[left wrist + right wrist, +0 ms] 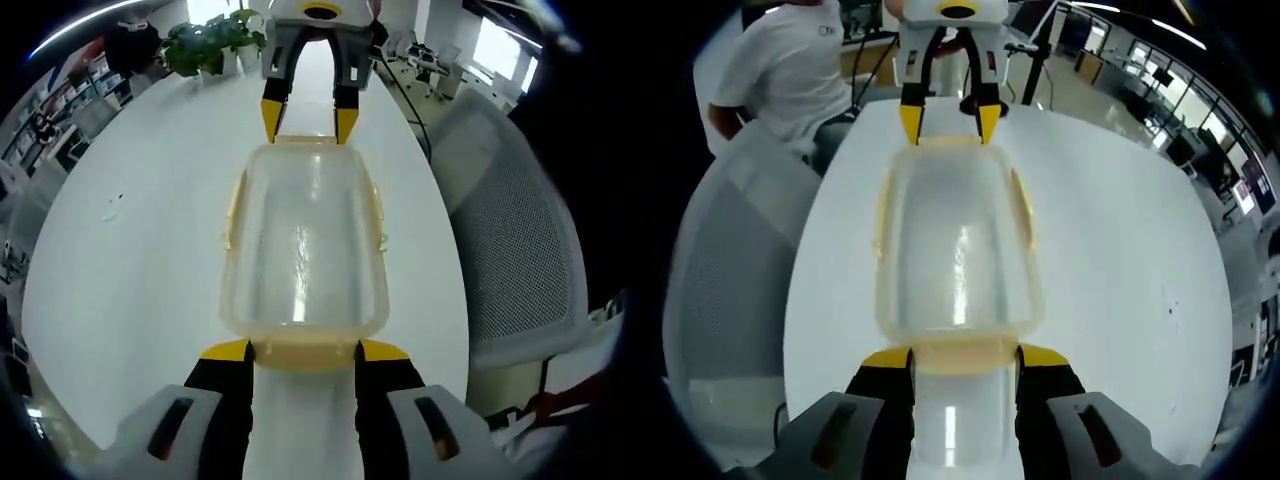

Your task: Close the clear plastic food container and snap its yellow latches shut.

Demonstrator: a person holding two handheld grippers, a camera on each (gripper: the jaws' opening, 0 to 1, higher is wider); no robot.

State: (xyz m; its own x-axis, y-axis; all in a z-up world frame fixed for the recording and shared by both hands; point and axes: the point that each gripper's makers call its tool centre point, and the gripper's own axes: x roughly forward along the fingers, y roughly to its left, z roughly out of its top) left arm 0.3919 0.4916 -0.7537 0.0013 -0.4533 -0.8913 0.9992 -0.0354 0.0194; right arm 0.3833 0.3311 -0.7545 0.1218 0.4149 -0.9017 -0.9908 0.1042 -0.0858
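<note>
The clear container [305,250] sits lengthwise on the white surface [140,230], lid on top, yellow latches along its rim. The end latch [305,352] lies right between the tips of the left claw [305,352], whose jaws stand wide, one tip off each corner, gripping nothing. Across the box, the right claw [310,118] mirrors it at the far end.

From the right gripper view it's the same picture: container [958,250] ahead, near latch [962,355] between the spread tips of the right claw [965,357], left claw [950,118] at the opposite end.

The job now, by my read, is snapping the end flaps. Press both ends together so the box cannot slide, push each flap down and inward squarely, and keep the tips off the thin lid. The side latches [1023,205] look next. A mesh chair [510,230] stands beside the surface, well out of the way.
</note>
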